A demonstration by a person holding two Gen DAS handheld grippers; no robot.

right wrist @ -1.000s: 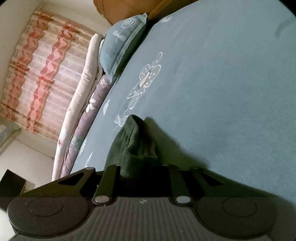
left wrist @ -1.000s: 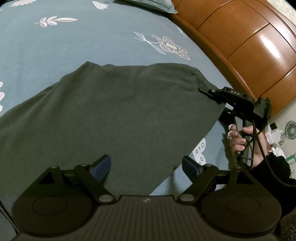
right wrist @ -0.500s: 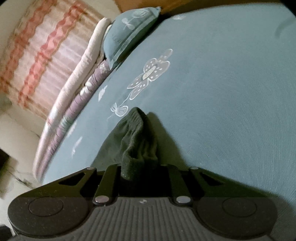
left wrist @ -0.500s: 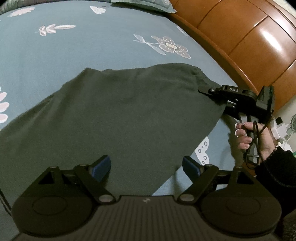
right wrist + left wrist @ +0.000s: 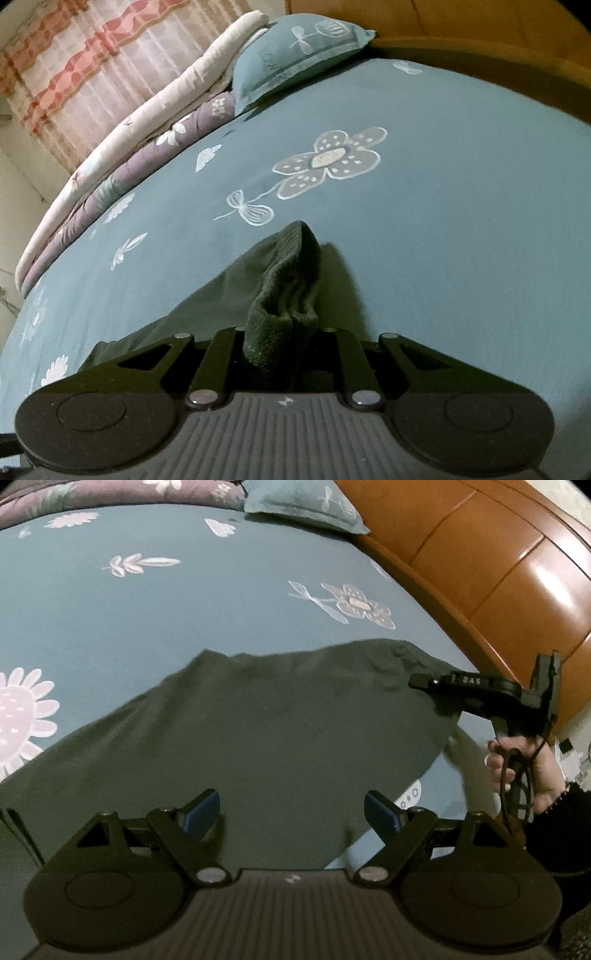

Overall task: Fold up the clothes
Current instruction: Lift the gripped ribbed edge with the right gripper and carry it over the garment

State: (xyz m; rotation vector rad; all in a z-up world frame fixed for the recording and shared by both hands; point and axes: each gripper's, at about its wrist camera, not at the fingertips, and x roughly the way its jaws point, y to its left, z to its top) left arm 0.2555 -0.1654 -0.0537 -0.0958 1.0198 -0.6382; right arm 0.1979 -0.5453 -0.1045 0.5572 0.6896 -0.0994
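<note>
A dark green garment [image 5: 280,731] lies spread across the blue flowered bedsheet [image 5: 110,620]. My left gripper [image 5: 291,812] hovers open above the garment's near part, its blue pads [image 5: 201,810] wide apart with nothing between them. At the right of the left wrist view, a hand holds my right gripper [image 5: 415,681], shut on the garment's ribbed corner and lifting it off the bed. In the right wrist view that ribbed cuff [image 5: 286,291] bunches up between the right gripper's [image 5: 282,343] closed fingers, which are hidden under the cloth.
A wooden headboard [image 5: 498,583] runs along the bed's right side. A blue pillow [image 5: 295,51] and rolled quilts [image 5: 129,147] lie at the far end by a striped curtain [image 5: 85,66]. Small white items [image 5: 569,749] sit beyond the bed edge at right.
The right gripper has risen and rolled level, pulling the garment's corner up with it. The left gripper has lifted a little and tilted, so more of the far bed shows.
</note>
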